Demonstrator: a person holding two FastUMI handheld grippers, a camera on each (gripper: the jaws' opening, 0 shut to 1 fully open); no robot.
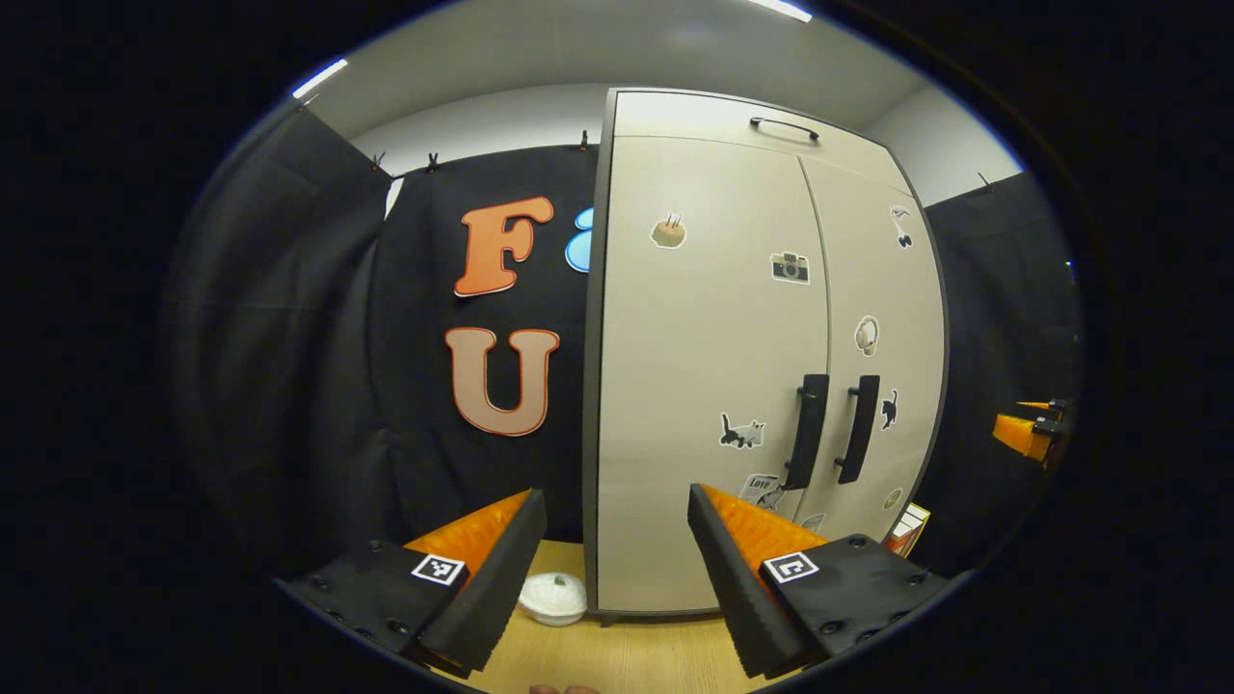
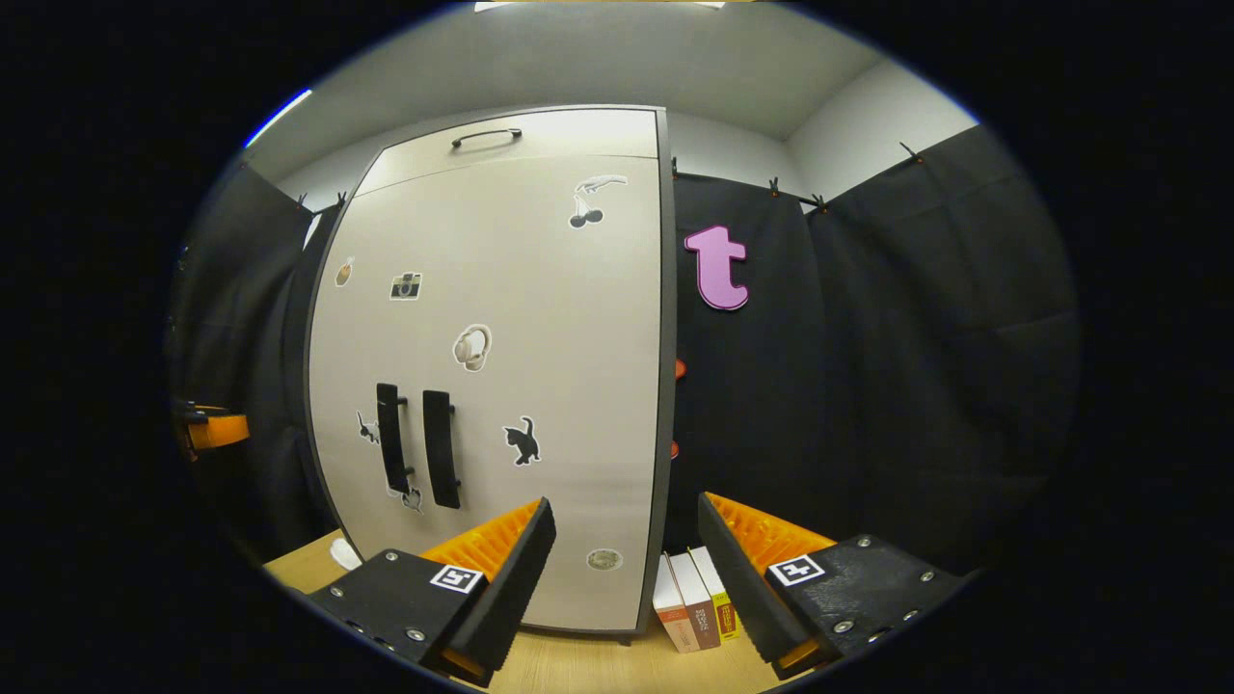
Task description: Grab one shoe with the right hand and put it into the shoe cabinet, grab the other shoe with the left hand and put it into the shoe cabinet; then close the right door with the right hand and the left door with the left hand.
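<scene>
Left tool (image 1: 615, 559), right tool (image 2: 625, 564) wide open, empty; shoe cabinet (image 1: 713, 386) doors closed.

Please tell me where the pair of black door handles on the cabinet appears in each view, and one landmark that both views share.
Left gripper view: the handles are right of centre, low on the cabinet, above the right finger.
Right gripper view: the handles are left of centre, above the left finger.
Shared landmark: the camera sticker, higher up on the left door.
</scene>
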